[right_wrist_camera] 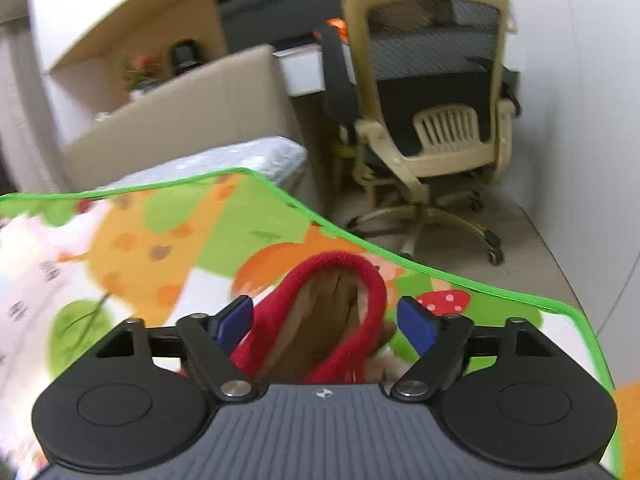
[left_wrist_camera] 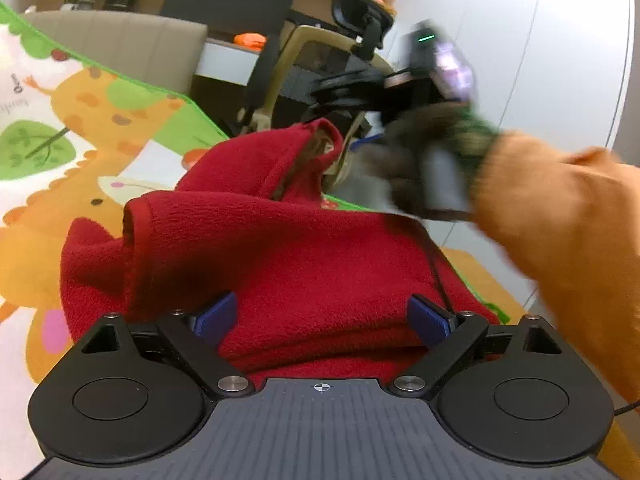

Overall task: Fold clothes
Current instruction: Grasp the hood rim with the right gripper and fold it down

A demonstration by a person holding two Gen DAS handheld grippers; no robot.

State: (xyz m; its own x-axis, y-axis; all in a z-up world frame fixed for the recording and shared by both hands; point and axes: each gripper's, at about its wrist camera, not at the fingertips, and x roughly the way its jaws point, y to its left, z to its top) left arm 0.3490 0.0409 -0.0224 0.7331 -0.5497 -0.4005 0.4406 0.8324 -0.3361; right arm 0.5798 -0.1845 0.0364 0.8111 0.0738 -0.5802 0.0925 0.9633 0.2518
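Observation:
A red fleece garment [left_wrist_camera: 280, 248] lies bunched in folded layers on a giraffe-print mat [left_wrist_camera: 80, 140]. My left gripper [left_wrist_camera: 322, 316] is open, its blue pads [left_wrist_camera: 216, 316] standing on either side of the garment's near fold. Behind the garment, a gloved hand [left_wrist_camera: 424, 168] with an orange sleeve [left_wrist_camera: 560, 220] holds the other gripper's body, which is blurred. In the right wrist view, the red hood opening [right_wrist_camera: 332, 258] with its brown lining [right_wrist_camera: 324, 320] sits between the spread fingers of my right gripper [right_wrist_camera: 326, 320], which is open.
The mat's green edge [right_wrist_camera: 400, 260] runs close beyond the hood, and the floor drops away past it. A beige office chair [right_wrist_camera: 432, 100] stands beyond that edge. A beige padded panel [right_wrist_camera: 180, 120] and a pale mattress corner [right_wrist_camera: 248, 160] lie at the back.

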